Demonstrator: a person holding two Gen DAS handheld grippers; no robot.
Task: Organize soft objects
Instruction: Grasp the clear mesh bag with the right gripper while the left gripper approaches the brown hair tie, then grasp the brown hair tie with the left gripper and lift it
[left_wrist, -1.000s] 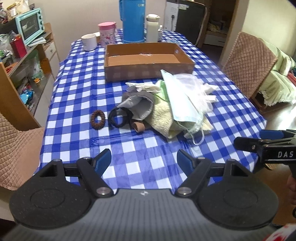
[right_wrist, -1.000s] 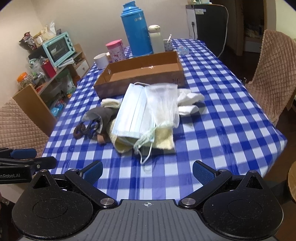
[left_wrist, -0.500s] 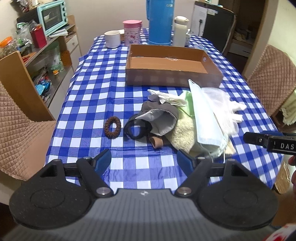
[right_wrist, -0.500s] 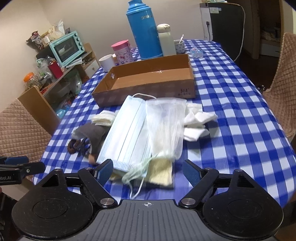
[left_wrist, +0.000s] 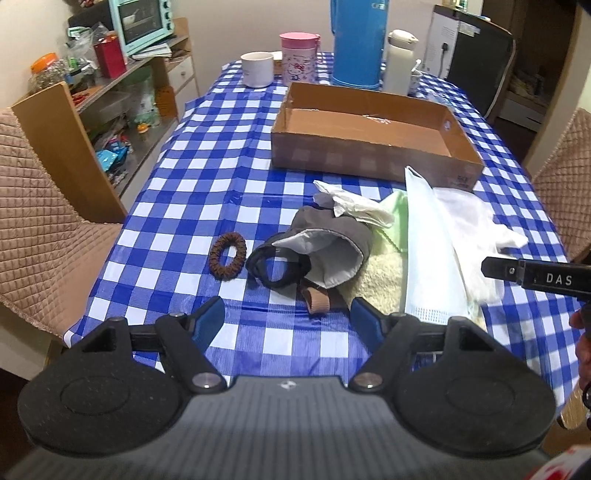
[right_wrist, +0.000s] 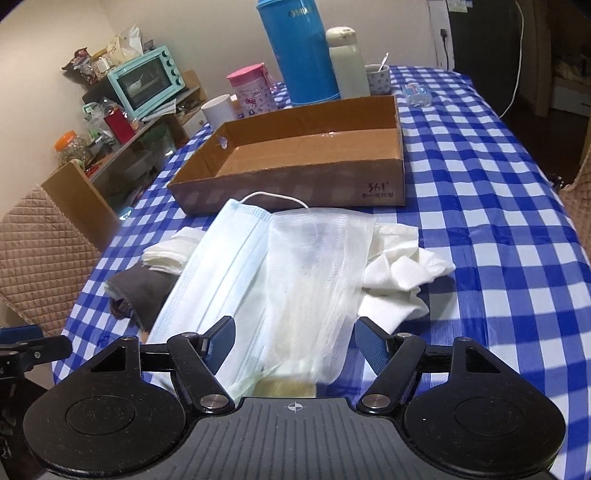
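Cardboard box (right_wrist: 314, 147) empty; mask (right_wrist: 221, 273), gloves (right_wrist: 399, 273), scrunchie (left_wrist: 227, 256) all unsorted on counter (left_wrist: 177, 206); left gripper (left_wrist: 288, 321) and right gripper (right_wrist: 295, 341) with jaws open, holding nothing.

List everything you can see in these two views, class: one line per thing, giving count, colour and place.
box: 1, brown, mid-table, nothing inside
mask: 1, pale blue, atop the pile
plastic bag: 1, clear, beside mask
gloves: white, pile's right; count unclear
towel: 1, cream, under pile
pouch: 1, grey, pile's left
hair ties: 2, brown and black, left of pile
thermos: 1, blue, behind box
bottle: 1, white, beside thermos
cups: white and pink, far left
left gripper: open, near hair ties
right gripper: open, over mask and bag
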